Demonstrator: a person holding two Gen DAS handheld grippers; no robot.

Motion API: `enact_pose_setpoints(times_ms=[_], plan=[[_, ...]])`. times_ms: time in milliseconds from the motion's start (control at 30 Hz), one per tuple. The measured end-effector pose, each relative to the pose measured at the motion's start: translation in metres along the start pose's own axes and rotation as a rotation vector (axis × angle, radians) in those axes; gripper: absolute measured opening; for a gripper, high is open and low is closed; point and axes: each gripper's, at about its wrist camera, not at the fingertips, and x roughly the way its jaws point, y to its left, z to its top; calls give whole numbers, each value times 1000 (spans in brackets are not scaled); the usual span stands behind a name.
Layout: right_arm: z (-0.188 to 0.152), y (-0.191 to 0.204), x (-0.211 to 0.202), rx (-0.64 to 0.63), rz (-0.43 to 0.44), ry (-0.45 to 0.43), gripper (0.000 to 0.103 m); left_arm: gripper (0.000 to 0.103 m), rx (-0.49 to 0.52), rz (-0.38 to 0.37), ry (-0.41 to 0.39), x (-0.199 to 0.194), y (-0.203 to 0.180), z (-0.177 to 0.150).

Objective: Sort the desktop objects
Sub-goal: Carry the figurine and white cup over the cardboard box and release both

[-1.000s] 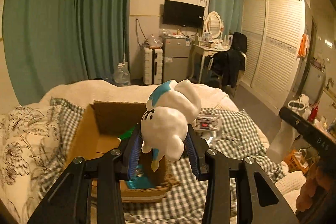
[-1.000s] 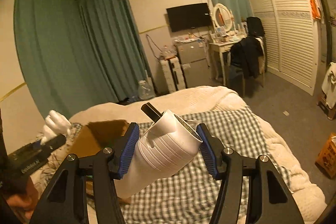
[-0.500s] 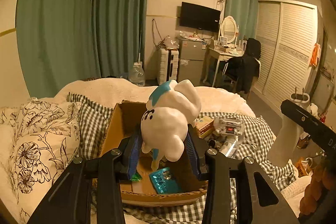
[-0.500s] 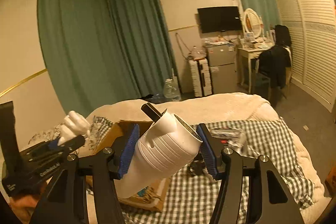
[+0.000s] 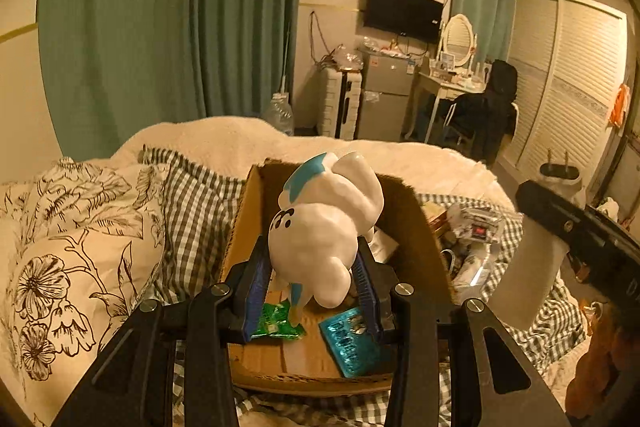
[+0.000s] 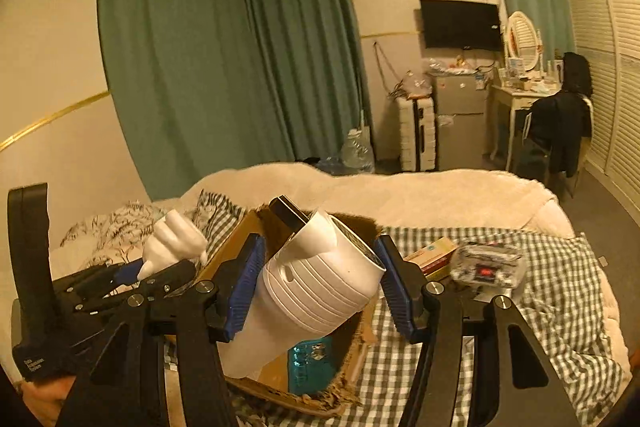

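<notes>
- The left hand-held gripper (image 5: 312, 287) is clenched on a white figurine (image 5: 324, 227) with blue markings, carried above the open cardboard box (image 5: 404, 223) on the bed (image 5: 192, 211).
- The right hand-held gripper (image 6: 320, 283) grasps a white hair dryer (image 6: 316, 287) between its blue pads, nozzle tilted up and away, also over the box.
- Inside the box lie a green packet (image 5: 276, 323) and a teal packet (image 5: 352, 343).
- Just right of the box, on the checked cover, sit a small carton (image 6: 432, 255) and a clear-wrapped bundle (image 6: 488, 267).
</notes>
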Motion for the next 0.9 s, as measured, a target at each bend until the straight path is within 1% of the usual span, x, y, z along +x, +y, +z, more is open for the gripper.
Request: enact_pose_setpoints(times_ms=[200,333,433,533,633,700,733,833,900], plan=[[-14,11,34,-49,40,53,57,41,-16,12,66,31,11,-9],[-26,12,59,-85,56,96,57,41,-24,27,109,51,15,-15],[-32,11,75,-95,62,114,57,41,-20,35,149,67,16,-21],[-39,10,93,-91,73,151,57,41,-16,48,184,81,17,-26],[-45,9,103,-91,85,179,56,41,-22,56,211,92,19,-31],[-47,7,108,-95,87,188,53,41,-28,61,231,100,20,-35],[-50,4,110,-97,80,195,53,41,-33,64,241,103,20,-36],[-51,-1,112,-79,88,194,53,41,-55,69,258,108,23,-36],[-50,-2,112,-69,84,190,53,43,-68,67,261,107,24,-34]])
